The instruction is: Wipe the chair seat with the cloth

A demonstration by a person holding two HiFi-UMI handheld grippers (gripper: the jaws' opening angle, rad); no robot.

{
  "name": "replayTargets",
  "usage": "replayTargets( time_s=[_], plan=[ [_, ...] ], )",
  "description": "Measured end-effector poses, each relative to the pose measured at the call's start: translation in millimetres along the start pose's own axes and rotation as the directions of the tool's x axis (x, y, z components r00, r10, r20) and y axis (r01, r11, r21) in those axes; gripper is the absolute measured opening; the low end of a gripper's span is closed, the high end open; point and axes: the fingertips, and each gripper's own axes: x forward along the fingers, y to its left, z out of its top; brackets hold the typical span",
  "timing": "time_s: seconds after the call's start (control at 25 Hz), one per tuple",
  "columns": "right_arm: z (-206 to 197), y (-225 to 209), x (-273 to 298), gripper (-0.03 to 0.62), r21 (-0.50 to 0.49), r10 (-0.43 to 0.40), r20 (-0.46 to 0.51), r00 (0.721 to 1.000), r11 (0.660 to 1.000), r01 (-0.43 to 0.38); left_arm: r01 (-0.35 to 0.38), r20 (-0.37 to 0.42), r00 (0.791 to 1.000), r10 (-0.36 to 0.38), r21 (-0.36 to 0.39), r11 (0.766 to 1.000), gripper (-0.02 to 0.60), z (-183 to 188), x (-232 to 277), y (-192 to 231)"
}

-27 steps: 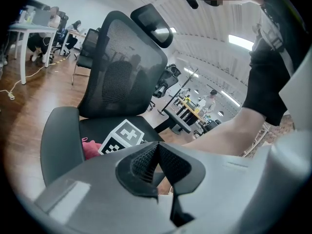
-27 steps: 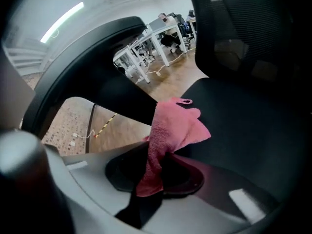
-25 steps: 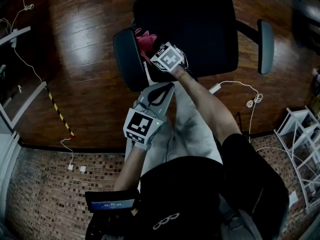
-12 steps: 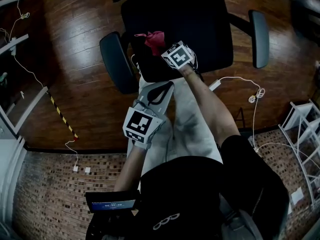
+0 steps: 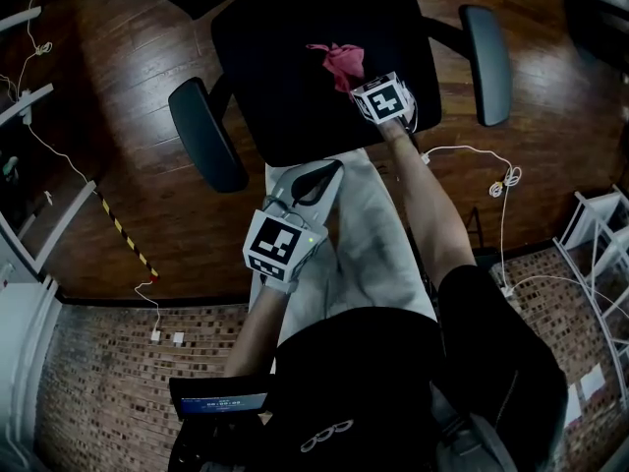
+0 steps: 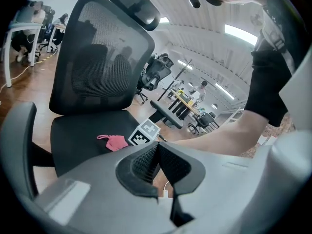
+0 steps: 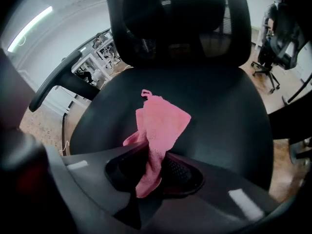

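Cloth (image 7: 158, 126): pink, soft, light, floppy. One end pinched in right gripper (image 7: 155, 167), rest lying on chair seat (image 7: 219, 101). Left gripper (image 6: 157, 160) closed, empty, off chair. Good hold: bunched end, squeezed firm.

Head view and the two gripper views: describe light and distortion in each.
Head view: dim, the black chair seat loses detail, only the pink cloth stands out. Left gripper view: bright ceiling strips glare, strong fisheye bend. Right gripper view: dark rounded corners, cloth sharp, backrest shadowed.
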Motion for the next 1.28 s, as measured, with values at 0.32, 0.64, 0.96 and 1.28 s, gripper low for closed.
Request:
replayTargets(
  time_s=[0.32, 0.64, 0.96, 1.28],
  plan=[
    [-27, -91, -49, 0.069, 0.098, -0.196, 0.029, 0.980, 0.976, 0.192, 0.013, -0.009, 1.000, -0.013, 0.002, 1.000, -0.008, 7, 24, -21],
    [-52, -150, -110, 0.069, 0.077, -0.509, 0.043, 0.860, 0.859, 0.505, 0.012, 0.008, 1.000, -0.013, 0.034, 0.999, -0.008, 12, 29, -39],
    [-56, -116, -80, 0.069, -0.040, -0.475, -0.003, 0.880, 0.879, 0.475, 0.050, -0.016, 0.999, -0.050, 0.043, 0.998, -0.008, -15, 4, -44],
    [-30, -4, -16, 0.069, -0.114, -0.312, -0.005, 0.950, 0.944, 0.309, 0.042, -0.001, 0.999, -0.042, 0.045, 0.998, -0.008, -36, -41, -35]
  ],
)
